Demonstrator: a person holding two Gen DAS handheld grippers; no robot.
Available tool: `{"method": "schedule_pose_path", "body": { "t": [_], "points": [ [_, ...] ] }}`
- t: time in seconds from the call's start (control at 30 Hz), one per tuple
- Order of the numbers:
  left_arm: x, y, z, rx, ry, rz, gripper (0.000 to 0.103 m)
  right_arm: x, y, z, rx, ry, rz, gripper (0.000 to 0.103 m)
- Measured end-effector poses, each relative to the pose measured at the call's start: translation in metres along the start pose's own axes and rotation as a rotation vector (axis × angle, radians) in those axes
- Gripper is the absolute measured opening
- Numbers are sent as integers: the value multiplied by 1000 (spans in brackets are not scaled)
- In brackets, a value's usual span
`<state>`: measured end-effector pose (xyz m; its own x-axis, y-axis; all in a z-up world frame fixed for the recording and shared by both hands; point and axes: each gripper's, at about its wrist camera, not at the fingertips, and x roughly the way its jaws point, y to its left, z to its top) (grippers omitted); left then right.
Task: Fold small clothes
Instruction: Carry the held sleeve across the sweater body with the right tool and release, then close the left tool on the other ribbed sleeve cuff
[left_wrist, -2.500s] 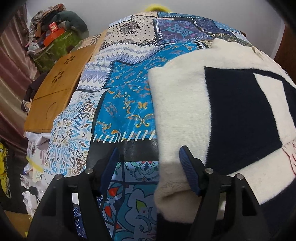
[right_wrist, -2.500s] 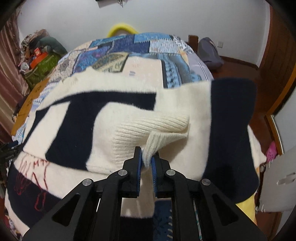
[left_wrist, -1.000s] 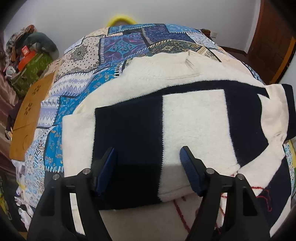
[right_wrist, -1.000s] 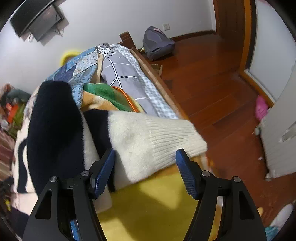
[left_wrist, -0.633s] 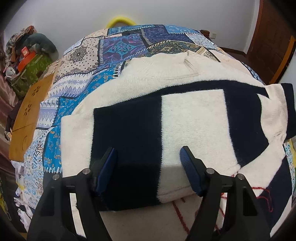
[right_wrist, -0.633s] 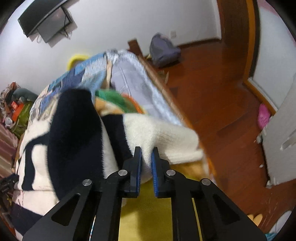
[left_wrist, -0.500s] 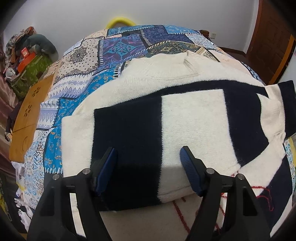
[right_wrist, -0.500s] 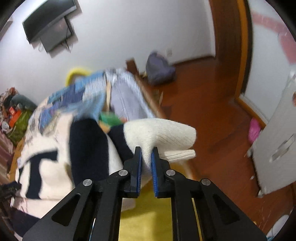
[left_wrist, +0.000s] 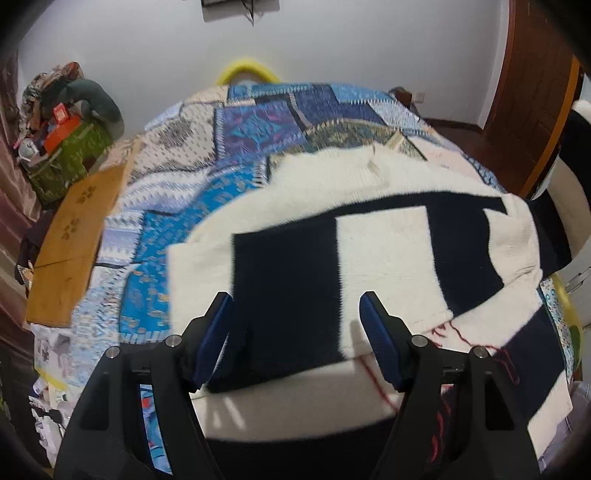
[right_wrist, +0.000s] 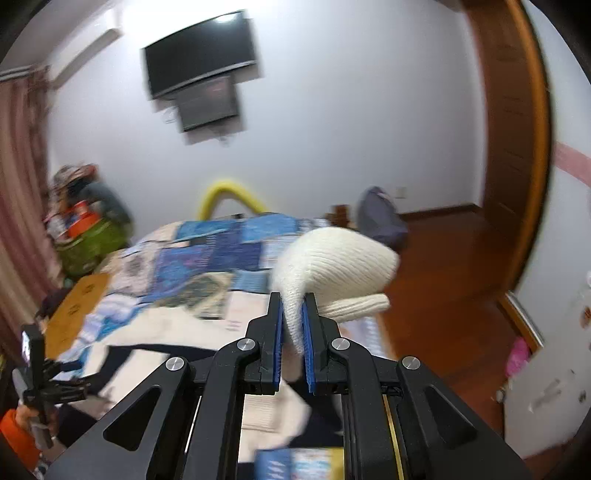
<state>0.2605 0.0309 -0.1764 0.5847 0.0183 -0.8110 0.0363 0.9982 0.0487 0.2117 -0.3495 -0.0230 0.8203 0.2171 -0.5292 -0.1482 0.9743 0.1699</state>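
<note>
1. While a patchwork quilt covers the bed, a cream-and-navy sweater is seen lying across it, its left sleeve already folded over the body.
2. Above the near hem, the left gripper is held with jaws spread wide, nothing grasped.
3. At right, a ribbed cream cuff is pinched between the clenched jaws of the right gripper and raised above the bed.
4. Folding is judged partly done: the right sleeve is not yet laid over, and the lengthwise folds remain.
</note>
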Motion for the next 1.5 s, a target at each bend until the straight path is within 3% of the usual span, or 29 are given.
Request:
{"method": "schedule_pose_path", "body": {
  "t": [0.23,0.4,0.53,0.63,0.77,0.93,1.1,1.23,1.4,1.5],
  "points": [
    [-32,32,-14,-14,-39,20,71,42,87,-14,-74,57,161,9],
    [-37,49,-30,-24,-23,38,71,85,142,-41,-140,179,241,10],
    [-39,53,-37,-29,-10,40,71,106,170,-61,-197,293,302,15],
    [-39,50,-36,-30,-4,28,71,100,179,-67,-208,305,336,19],
    [-37,37,-31,-16,-1,8,71,85,170,-62,-221,272,331,30],
    [-31,-2,-19,40,8,-34,71,75,142,-60,-235,234,237,38],
    [-19,-59,-9,137,24,-53,83,73,91,-75,-212,266,128,39],
    [-4,-101,-6,229,24,-59,83,77,55,-94,-178,326,77,39],
    [32,-144,0,337,63,20,81,80,21,-116,-127,385,49,39],
    [48,-151,3,358,79,66,67,82,8,-127,-100,405,44,39]
  ]
}}
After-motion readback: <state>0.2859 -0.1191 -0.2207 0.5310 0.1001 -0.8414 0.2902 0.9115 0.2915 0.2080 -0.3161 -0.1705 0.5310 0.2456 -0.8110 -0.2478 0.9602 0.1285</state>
